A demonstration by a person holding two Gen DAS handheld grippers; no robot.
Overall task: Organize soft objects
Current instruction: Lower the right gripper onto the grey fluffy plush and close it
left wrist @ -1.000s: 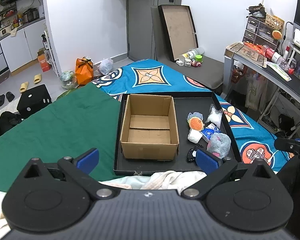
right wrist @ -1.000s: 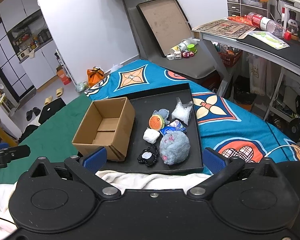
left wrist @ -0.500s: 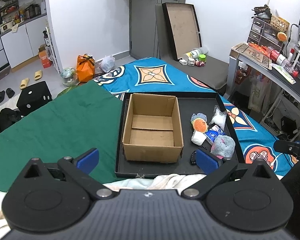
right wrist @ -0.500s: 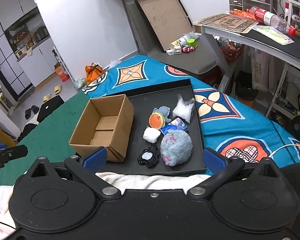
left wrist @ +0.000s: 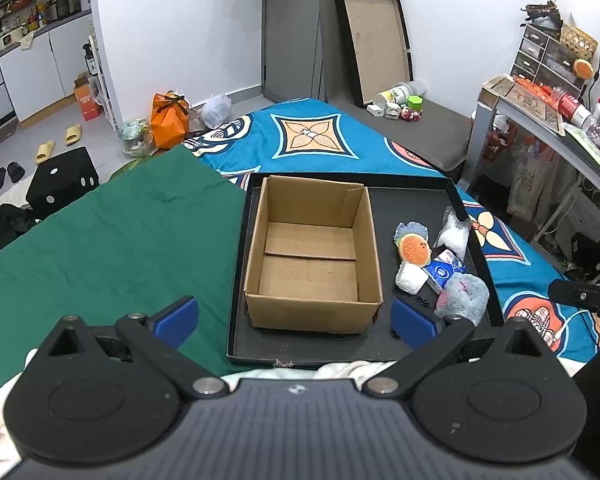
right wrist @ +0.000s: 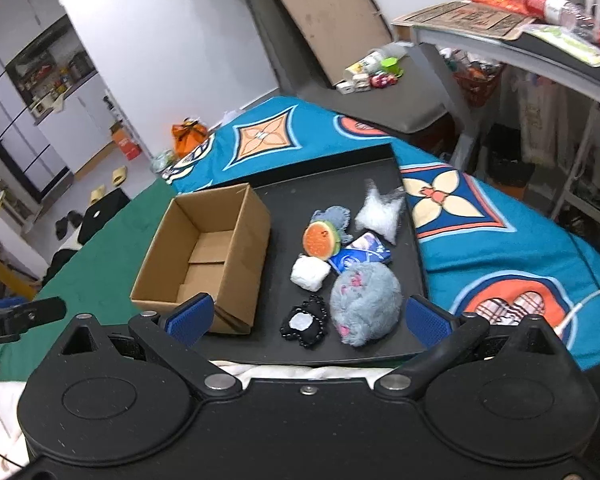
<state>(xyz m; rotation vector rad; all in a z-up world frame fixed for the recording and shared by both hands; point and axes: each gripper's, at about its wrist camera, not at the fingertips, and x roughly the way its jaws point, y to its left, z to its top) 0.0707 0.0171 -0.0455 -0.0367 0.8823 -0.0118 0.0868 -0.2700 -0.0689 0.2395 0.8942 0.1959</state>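
Hovering wide open and empty, right gripper (right wrist: 306, 316) sits nearer grey plush (right wrist: 365, 303) beside cardboard box (right wrist: 204, 256); left gripper (left wrist: 294, 314), equally open, faces the box.

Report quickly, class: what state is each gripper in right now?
Left gripper: open, holding nothing.
Right gripper: open, holding nothing.

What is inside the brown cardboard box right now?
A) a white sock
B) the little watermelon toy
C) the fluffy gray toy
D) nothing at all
D. The cardboard box shows only its bare bottom, while the fluffy gray toy and the watermelon toy lie beside it on the black tray.
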